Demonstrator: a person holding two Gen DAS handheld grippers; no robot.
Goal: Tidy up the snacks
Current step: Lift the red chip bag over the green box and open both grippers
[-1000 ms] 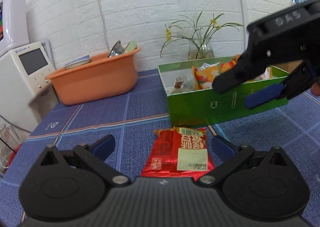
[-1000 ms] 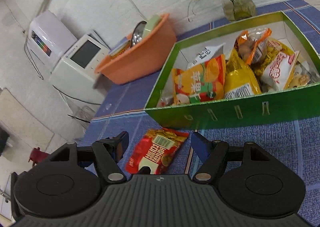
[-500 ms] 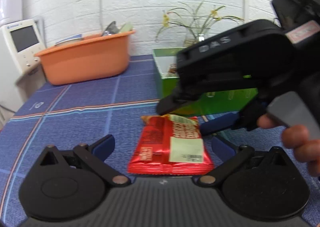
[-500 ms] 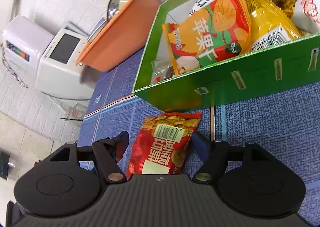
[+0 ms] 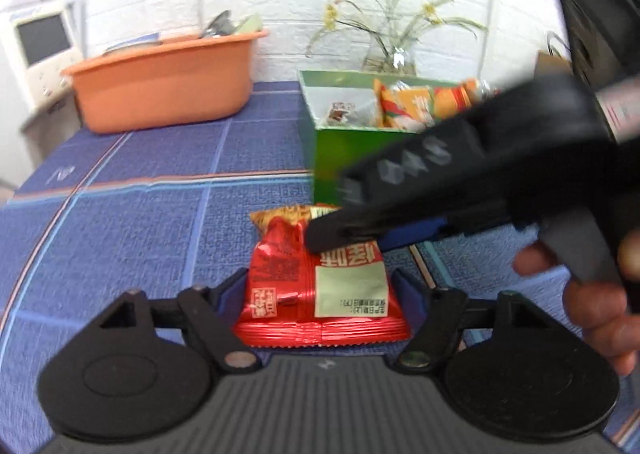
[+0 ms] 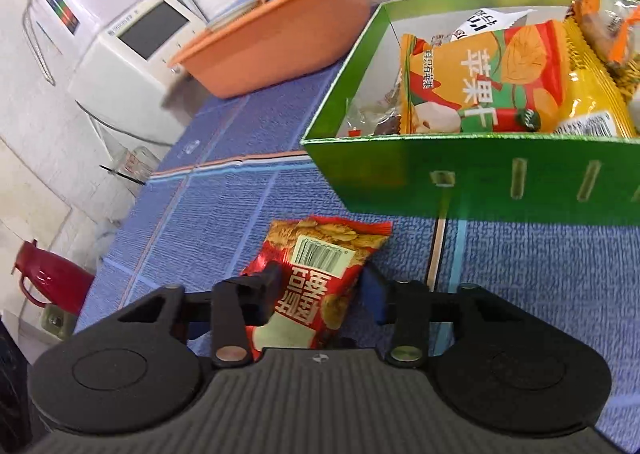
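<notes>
A red snack bag (image 5: 288, 274) lies on the blue cloth in front of a green box (image 5: 348, 150) that holds several snack packs. My left gripper (image 5: 320, 288) has its jaws closing on the bag's near end, with both pads against its sides. My right gripper (image 5: 352, 240) comes in from the right, held by a person's hand (image 5: 592, 306), over the bag's far half. In the right wrist view the bag (image 6: 320, 254) sits pinched between the closing jaws of the right gripper (image 6: 322, 290), just short of the green box (image 6: 480, 174).
An orange basin (image 5: 164, 86) with dishes stands at the back left, beside a white appliance (image 6: 132, 54). A glass vase of flowers (image 5: 388, 58) stands behind the box. A red jug (image 6: 48, 286) sits below the table's left edge.
Both grippers have narrowed from wide open onto the red bag. The right gripper has moved down and across from in front of the box to the bag.
</notes>
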